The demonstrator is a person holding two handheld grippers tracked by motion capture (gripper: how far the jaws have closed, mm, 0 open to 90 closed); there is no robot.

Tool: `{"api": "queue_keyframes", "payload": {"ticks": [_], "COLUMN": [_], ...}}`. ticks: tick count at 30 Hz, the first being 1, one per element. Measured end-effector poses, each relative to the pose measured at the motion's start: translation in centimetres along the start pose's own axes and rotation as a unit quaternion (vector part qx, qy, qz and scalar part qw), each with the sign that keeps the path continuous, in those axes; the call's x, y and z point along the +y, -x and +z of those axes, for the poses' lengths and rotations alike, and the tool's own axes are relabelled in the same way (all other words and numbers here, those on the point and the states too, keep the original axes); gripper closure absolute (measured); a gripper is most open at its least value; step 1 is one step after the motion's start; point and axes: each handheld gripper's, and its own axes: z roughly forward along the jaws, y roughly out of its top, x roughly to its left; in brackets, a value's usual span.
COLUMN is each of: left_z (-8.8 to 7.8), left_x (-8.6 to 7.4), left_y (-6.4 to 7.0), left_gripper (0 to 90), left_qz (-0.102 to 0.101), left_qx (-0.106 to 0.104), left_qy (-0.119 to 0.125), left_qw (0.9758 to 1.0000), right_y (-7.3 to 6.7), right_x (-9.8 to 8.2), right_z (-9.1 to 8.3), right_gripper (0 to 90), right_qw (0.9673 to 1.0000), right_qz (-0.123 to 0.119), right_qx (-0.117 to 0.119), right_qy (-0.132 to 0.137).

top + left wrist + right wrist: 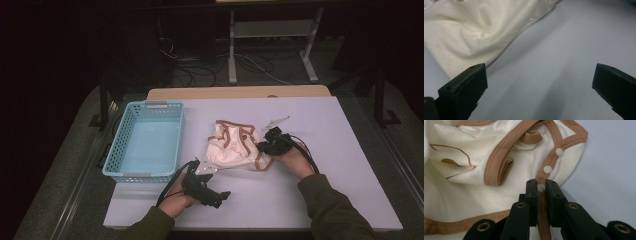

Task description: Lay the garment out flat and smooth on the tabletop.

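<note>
Cream cloth with brown trim, the baby garment [234, 145] lies crumpled near the middle of the white tabletop [325, 150], just right of the blue basket [146, 140]. Its long axis runs roughly from far left to near right in the high view. The right claw [541, 188] is closed on the brown snap edge [550, 162], pinching it at one white snap on the garment's right side. The left claw [539, 82] is open, jaws wide apart over bare tabletop, beside the garment's near left edge. Free surface lies right of the garment and in front of it.
</note>
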Motion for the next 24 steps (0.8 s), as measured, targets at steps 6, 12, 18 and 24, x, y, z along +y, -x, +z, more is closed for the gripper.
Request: {"api": "queue_keyframes", "payload": {"ticks": [6, 12, 18, 24], "left_z": [0.0, 0.0, 0.0, 0.0], "left_x": [0.0, 0.0, 0.0, 0.0], "left_y": [0.0, 0.0, 0.0, 0.0], "left_gripper": [0.0, 0.0, 0.0, 0.0], "left_qz": [-0.001, -0.001, -0.001, -0.001], "left_qx": [0.001, 0.001, 0.001, 0.002], "left_qy": [0.000, 0.001, 0.001, 0.001], "left_qw": [1.0000, 1.0000, 1.0000, 1.0000], "right_y": [0.2, 0.4, 0.9, 1.5], "right_x": [-0.1, -0.5, -1.2, -2.2], "right_z": [-0.7, -1.6, -2.8, -4.1], "right_gripper": [80.1, 80.1, 80.1, 80.1], "right_qw": [1.0000, 1.0000, 0.9999, 0.9997], "right_qz": [0.000, 0.003, 0.010, 0.018], "right_qx": [-0.004, -0.006, -0.012, -0.015], "right_qy": [0.000, 0.001, 0.001, 0.000]}}
